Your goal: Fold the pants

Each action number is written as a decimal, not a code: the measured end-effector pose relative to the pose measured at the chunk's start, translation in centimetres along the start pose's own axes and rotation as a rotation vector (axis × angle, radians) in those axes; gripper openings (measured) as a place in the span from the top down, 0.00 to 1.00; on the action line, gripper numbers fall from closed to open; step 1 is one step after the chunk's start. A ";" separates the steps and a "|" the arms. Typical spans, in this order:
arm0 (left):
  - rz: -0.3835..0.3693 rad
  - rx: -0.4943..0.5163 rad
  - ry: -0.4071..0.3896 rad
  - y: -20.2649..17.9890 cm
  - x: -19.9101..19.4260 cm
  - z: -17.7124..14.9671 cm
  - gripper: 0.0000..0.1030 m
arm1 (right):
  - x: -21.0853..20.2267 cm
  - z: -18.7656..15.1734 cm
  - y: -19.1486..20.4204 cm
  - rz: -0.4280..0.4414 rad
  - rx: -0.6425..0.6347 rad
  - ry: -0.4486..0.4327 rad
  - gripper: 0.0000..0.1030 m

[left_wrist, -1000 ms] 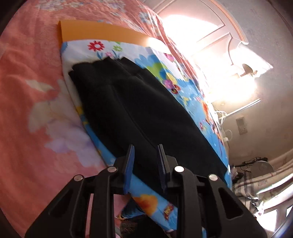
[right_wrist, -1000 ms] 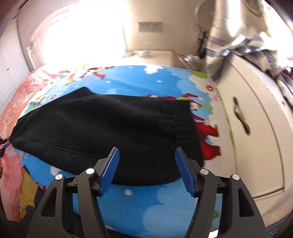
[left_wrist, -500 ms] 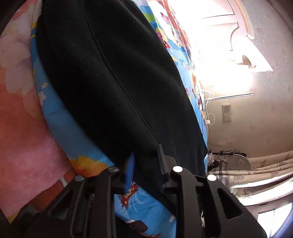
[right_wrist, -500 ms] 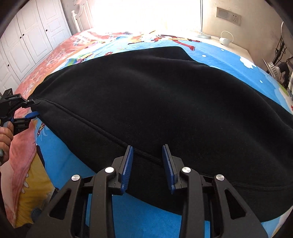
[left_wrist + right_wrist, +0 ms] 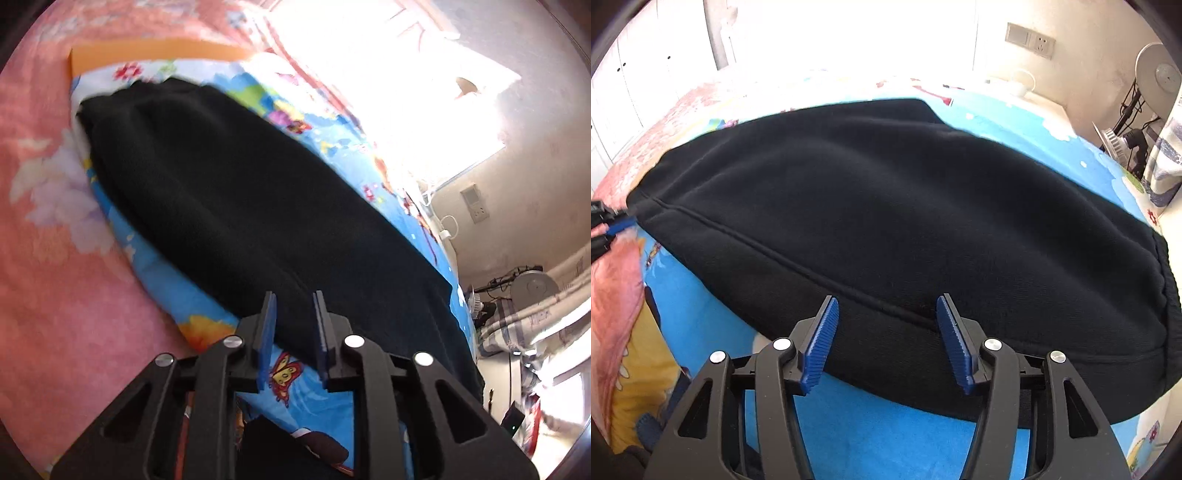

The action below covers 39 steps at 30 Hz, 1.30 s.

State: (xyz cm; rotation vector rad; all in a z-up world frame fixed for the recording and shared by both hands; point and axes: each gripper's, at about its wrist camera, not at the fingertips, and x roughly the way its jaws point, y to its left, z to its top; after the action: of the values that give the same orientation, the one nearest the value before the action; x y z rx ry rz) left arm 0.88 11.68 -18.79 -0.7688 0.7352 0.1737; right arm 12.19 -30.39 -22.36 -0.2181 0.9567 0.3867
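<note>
The black pants [image 5: 258, 221] are laid flat on a blue cartoon-print sheet [image 5: 159, 280] spread over a pink floral bed cover [image 5: 55, 295].

In the left wrist view, the left claw [image 5: 294, 325] is held at the near edge of the pants. Its blue pads are parted by a narrow gap and are opening, with the dark hem seen in the gap between them, but no pinch on the cloth can be made out. In the right wrist view, the right claw [image 5: 886, 332] is set over the near side seam of the pants. Its pads are spread wide and are opening, with the seam and the cloth below it seen in the gap and neither pad pressed on it.

At the far left of the right wrist view, the tip of the left claw [image 5: 613, 225] is seen just beside the narrow end of the pants, mostly cut off by the frame edge. The window side of both views is washed out by glare, and the left wrist view is blurred. The right end of the pants is cut off in the right wrist view by the lens rim.

The long axis of the pants is run away from the left claw toward an orange board [image 5: 155, 55] at the far end of the sheet. In the right wrist view it is run from left to right across the picture, with a ribbed band [image 5: 1167, 295] at the right end.
</note>
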 end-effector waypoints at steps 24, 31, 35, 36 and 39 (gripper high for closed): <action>-0.176 0.954 0.173 -31.0 14.7 -9.9 0.71 | 0.0 -1.6 -17.3 -0.471 0.310 -0.026 0.23; -0.059 0.977 0.324 -38.2 28.1 -11.5 0.81 | 0.1 -1.6 -17.8 -0.449 0.333 -0.014 0.22; -0.036 0.959 0.319 -38.0 29.8 -11.4 0.81 | 0.1 -1.7 -18.0 -0.436 0.336 -0.018 0.22; -0.033 0.958 0.317 -38.0 29.8 -11.4 0.81 | 0.1 -1.7 -18.0 -0.437 0.337 -0.018 0.22; -0.057 0.918 0.276 -37.4 28.4 -11.0 0.81 | 0.2 -1.6 -18.0 -0.436 0.336 -0.013 0.21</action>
State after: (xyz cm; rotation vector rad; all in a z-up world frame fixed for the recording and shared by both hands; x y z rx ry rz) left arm 30.88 -25.92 -21.60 0.0707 0.9405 -0.3198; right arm 18.53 -47.31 -23.18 -0.1120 0.9171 -0.1736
